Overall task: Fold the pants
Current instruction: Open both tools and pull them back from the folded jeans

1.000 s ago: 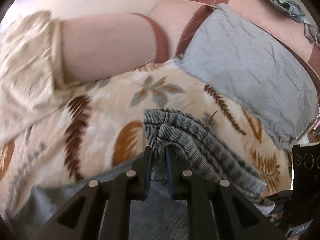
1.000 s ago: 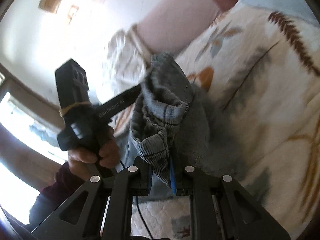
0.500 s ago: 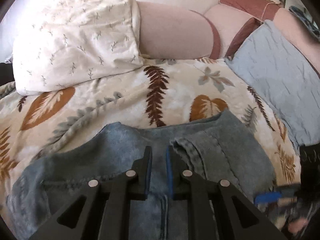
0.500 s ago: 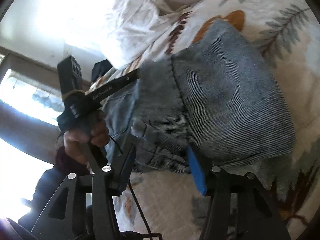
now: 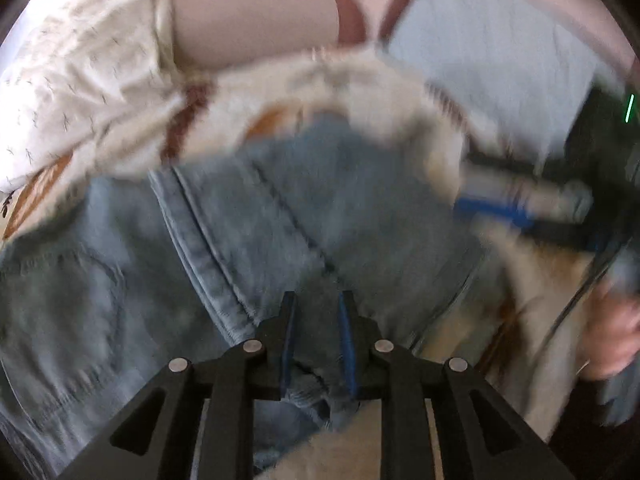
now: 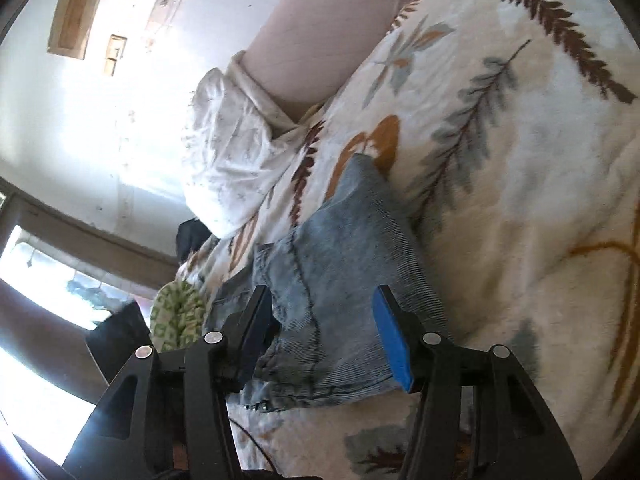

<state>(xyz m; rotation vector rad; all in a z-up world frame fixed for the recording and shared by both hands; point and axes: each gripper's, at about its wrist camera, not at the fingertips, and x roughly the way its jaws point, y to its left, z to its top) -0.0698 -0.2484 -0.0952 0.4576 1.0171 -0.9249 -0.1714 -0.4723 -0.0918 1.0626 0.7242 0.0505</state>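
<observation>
So the light-blue denim pants (image 6: 344, 280) are lying folded on the cream bedspread w/ brown and grey leaf print (image 6: 520, 200), basically flat, seams running across the top layer.

Left gripper (image 5: 316, 320): jaws are opening rn. A bit of the denim's edge sits between the blue pads, bunched up low in the gap, but the left wrist view is pretty motion-blurred so I can't tell for sure if the pads are actually pressing on it. Looks more like they're apart from the cloth near the tips.

Right gripper (image 6: 320, 312): jaws standing well apart, straddling the near end of the folded pants. Cloth is between the fingers but neither pad is pinching it, there's a visible gap on the right-hand side. It also shows up blurry at the right of the left wrist view, w/ the person's hand (image 5: 612, 344) on its handle.

Other stuff: white rumpled pillow w/ tiny sprig pattern (image 6: 228, 148) up by the pink padded headboard (image 6: 320, 32), pale blue-grey pillow (image 5: 492, 60) to the right in the left view, and a green-and-white patterned slipper-looking thing (image 6: 176, 316) off the bed edge, can't say exactly what it is.
</observation>
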